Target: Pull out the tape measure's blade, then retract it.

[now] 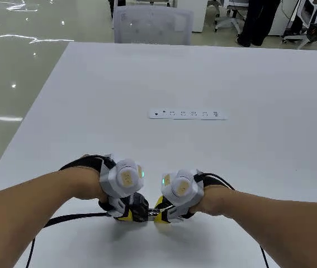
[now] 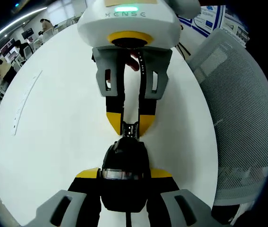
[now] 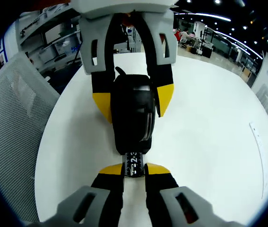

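Note:
The black tape measure [image 2: 124, 175] rests low on the white table [image 1: 203, 78], and my left gripper [image 2: 124, 173] is shut on its body. Only a short stub of blade [image 3: 134, 165], with printed numbers, sticks out of the case. My right gripper [image 3: 134, 169] is shut on that blade end, its yellow-tipped jaws pinching it. In the head view the left gripper [image 1: 131, 214] and the right gripper [image 1: 161, 215] face each other almost tip to tip near the table's front edge, with the tape measure [image 1: 140, 207] between them.
A white power strip [image 1: 187, 114] lies flat in the middle of the table. A grey mesh chair [image 1: 152, 25] stands at the far end, another mesh chair [image 2: 237, 109] close beside the grippers. A black cable [image 1: 71, 218] trails off to the left.

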The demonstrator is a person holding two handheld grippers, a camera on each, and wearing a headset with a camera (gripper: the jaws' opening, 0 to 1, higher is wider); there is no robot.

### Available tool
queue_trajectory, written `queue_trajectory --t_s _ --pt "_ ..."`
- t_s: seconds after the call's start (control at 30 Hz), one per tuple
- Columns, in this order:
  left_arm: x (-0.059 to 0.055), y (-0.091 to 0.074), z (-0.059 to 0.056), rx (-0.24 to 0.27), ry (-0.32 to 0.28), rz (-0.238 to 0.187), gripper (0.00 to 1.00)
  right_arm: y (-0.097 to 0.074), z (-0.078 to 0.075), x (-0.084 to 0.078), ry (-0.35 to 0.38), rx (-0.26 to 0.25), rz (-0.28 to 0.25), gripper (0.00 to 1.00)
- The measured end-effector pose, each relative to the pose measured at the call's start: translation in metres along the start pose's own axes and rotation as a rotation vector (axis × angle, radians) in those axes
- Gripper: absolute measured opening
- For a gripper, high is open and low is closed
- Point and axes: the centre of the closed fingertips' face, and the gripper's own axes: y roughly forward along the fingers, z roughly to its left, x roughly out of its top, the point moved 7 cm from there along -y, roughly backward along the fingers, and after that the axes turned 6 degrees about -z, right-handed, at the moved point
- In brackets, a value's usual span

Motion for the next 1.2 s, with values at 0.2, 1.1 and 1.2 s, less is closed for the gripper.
queue_trajectory --t_s 0.2,1.1,1.2 --pt "0.000 0.000 0.000 -0.001 -0.004 0.001 0.34 0.004 -0.001 0.002 0.030 -0.011 -0.008 0.15" --pt "-0.002 0.000 -0.001 0.021 -0.017 0.007 0.34 0.001 -0.002 0.000 0.008 0.011 -0.004 0.14" --pt "-0.001 0.000 -0.002 0.023 -0.014 0.009 0.34 -0.002 -0.002 -0.002 0.016 0.012 -0.003 0.14"
